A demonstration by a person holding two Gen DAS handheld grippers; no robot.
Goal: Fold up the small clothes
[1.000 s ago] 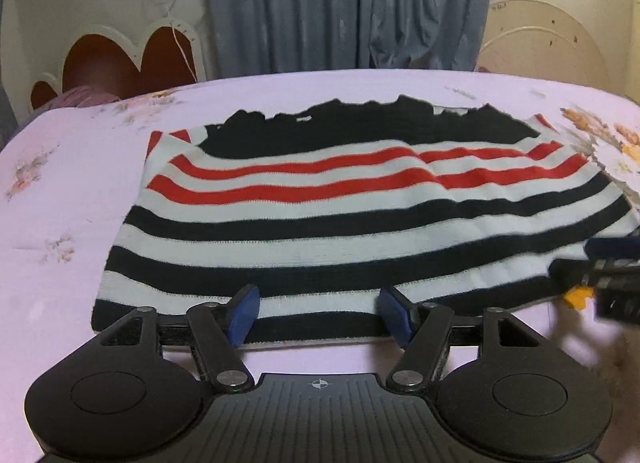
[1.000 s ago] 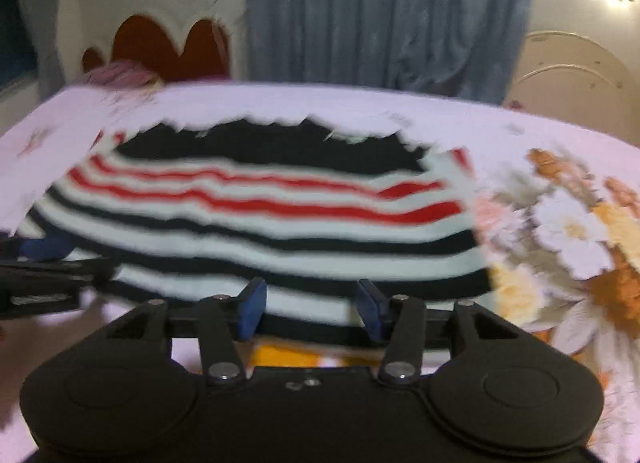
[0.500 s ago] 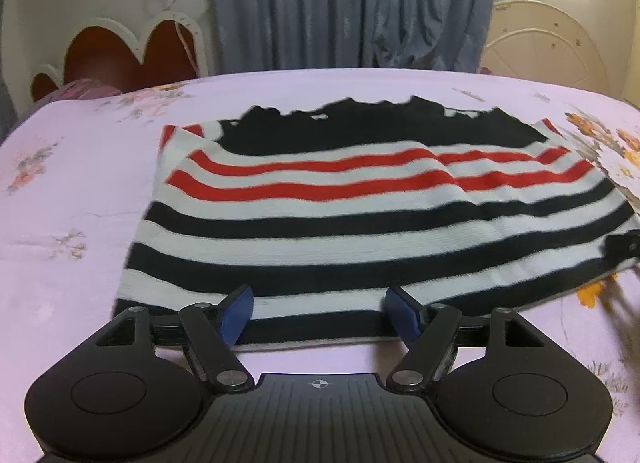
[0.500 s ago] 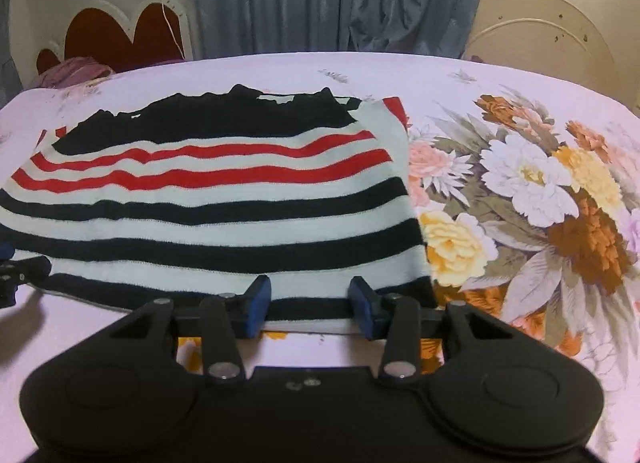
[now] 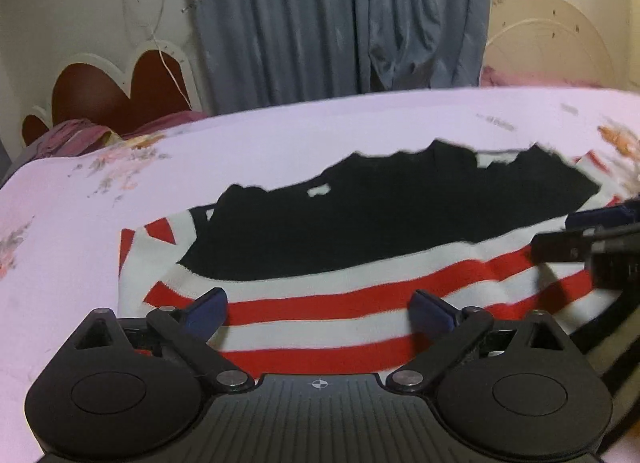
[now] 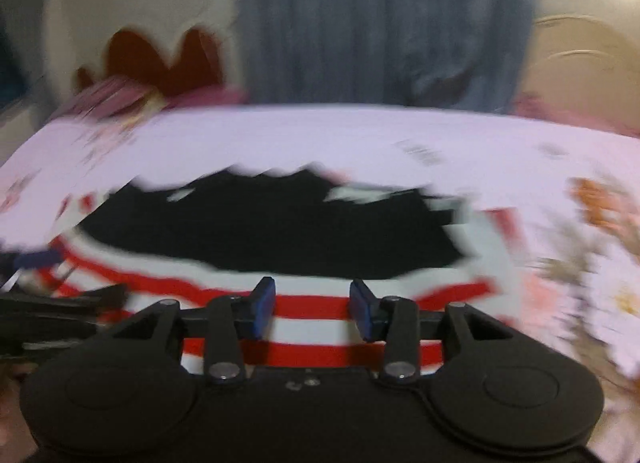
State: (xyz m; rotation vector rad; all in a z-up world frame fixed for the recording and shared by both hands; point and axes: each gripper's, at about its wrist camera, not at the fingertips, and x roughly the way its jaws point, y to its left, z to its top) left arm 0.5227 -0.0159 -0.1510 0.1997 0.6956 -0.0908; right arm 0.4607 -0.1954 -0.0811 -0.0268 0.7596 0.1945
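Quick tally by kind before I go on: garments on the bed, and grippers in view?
Striped sweater: 1
Grippers: 2, the left gripper and the right gripper
Total: 3

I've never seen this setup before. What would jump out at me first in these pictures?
Most likely the striped sweater, black, white and red, spread flat on the pink flowered bedspread in the middle of both views. Next, the black two-fingered tools with blue tips at the bottom of each picture: the left gripper and the right gripper, both above the red stripes. Grey-blue curtains hang behind the bed.
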